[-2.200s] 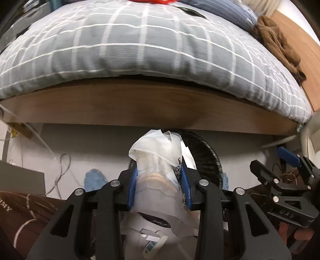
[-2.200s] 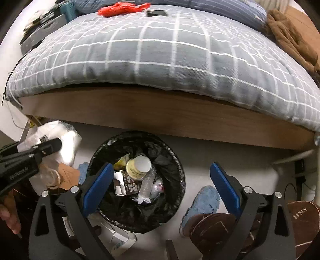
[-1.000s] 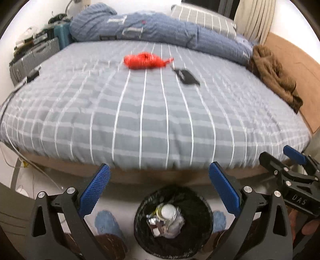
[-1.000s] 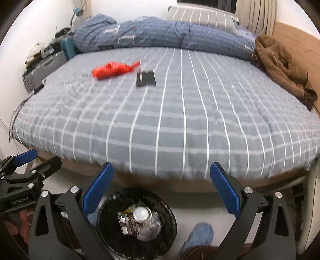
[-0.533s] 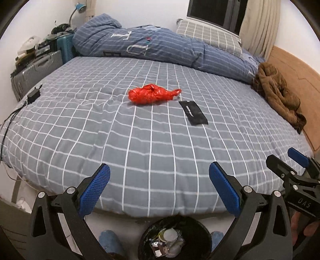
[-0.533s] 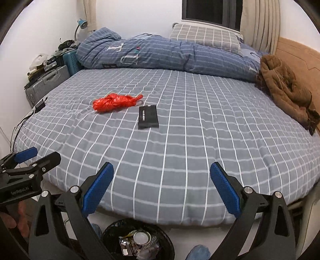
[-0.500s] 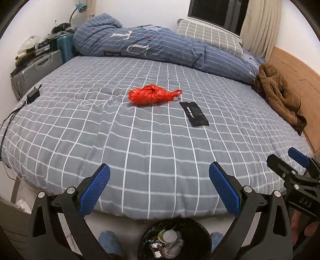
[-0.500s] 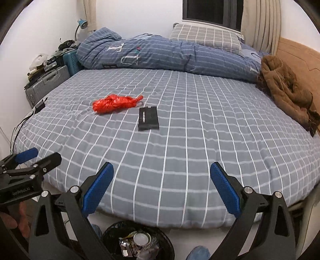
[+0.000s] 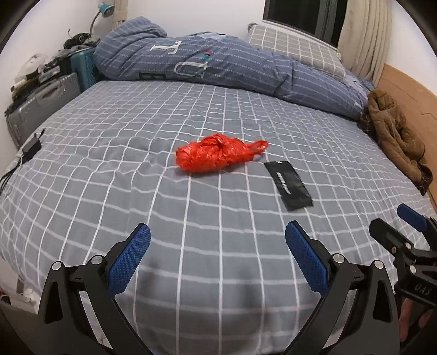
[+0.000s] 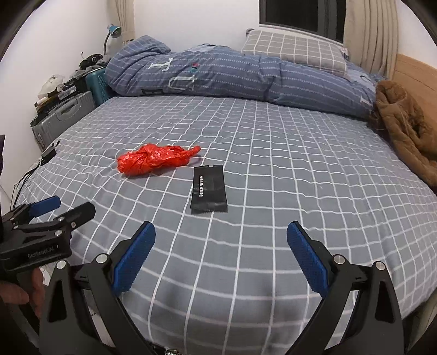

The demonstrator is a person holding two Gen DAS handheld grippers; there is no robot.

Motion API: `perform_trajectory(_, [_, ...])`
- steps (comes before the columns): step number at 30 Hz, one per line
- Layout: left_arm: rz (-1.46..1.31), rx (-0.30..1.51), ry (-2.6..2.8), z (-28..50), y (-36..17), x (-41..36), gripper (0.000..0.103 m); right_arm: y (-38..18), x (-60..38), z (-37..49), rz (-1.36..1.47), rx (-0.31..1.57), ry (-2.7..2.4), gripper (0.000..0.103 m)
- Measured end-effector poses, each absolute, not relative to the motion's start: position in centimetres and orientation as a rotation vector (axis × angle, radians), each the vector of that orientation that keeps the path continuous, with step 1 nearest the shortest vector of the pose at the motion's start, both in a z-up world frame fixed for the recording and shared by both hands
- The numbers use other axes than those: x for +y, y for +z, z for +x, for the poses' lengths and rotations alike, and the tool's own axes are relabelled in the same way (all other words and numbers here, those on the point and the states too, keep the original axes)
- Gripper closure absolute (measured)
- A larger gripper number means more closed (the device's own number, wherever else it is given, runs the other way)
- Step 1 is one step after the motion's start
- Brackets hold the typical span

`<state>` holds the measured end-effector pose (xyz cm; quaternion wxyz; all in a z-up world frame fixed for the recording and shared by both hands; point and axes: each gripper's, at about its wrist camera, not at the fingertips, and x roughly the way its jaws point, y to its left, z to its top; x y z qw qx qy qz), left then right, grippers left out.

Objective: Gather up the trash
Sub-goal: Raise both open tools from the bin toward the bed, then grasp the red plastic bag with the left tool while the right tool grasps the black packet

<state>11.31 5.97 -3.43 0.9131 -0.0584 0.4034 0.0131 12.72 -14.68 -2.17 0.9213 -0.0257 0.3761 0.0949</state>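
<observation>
Grippers — left gripper (image 9: 217, 255) and right gripper (image 10: 220, 255) — both spread wide and empty above bed (image 9: 82, 169) edge, likely readied for red plastic bag (image 9: 215, 155) mid-bed, black packet (image 10: 209, 189) just beside it

Grey checked bed (image 9: 136, 131); dark window (image 10: 300, 16); white wall (image 10: 191, 19)

My left gripper (image 9: 217, 259) no longer clamps the clear wrapper — its jaws now gape wide, holding nothing. Both my grippers have risen from the bin by the bed frame — it has dropped from view, and the red plastic bag (image 9: 215, 156) and black packet (image 9: 289, 184) now lie ahead.
</observation>
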Motion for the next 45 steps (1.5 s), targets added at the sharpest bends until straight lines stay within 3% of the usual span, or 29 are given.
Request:
perform_trajectory(19, [-0.087,0.852,0.032,26.6,-8.6,6.6,0.006,-10.9,-12.5,26.6,-0.004,0.909,0.207,0.01])
perform_trajectory(26, [-0.068,0.863,0.039,30.0,-10.2,6.8,0.006,-13.1,-12.1,28.8,0.011,0.948,0.219,0.019])
perform_trajectory(29, [-0.06,0.87,0.042,30.8,-10.7,6.7,0.006,-13.1,-11.5,28.8,-0.023,0.951,0.218,0.029])
perform_trajectory(32, [-0.068,0.874,0.039,31.4,-11.0,6.9,0.007,-13.0,-11.2,29.0,-0.03,0.954,0.214,0.048])
perform_trajectory(34, [-0.065,0.881,0.042,31.9,-11.2,7.0,0.016,-12.9,-11.1,29.1,-0.028,0.958,0.211,0.07])
perform_trajectory(38, [-0.067,0.905,0.041,32.9,-11.7,7.6,0.039,-13.2,-10.8,29.3,-0.055,0.969,0.183,0.091])
perform_trajectory(43, [-0.073,0.924,0.04,33.9,-12.1,8.0,0.047,-13.0,-11.6,29.4,-0.024,0.977,0.201,0.089])
perform_trajectory(44, [-0.074,0.923,0.04,33.9,-12.0,8.0,0.047,-12.8,-11.9,29.5,-0.004,0.971,0.2,0.083])
perform_trajectory(45, [-0.076,0.919,0.038,33.8,-12.0,8.0,0.048,-12.5,-12.3,29.6,0.016,0.961,0.203,0.07])
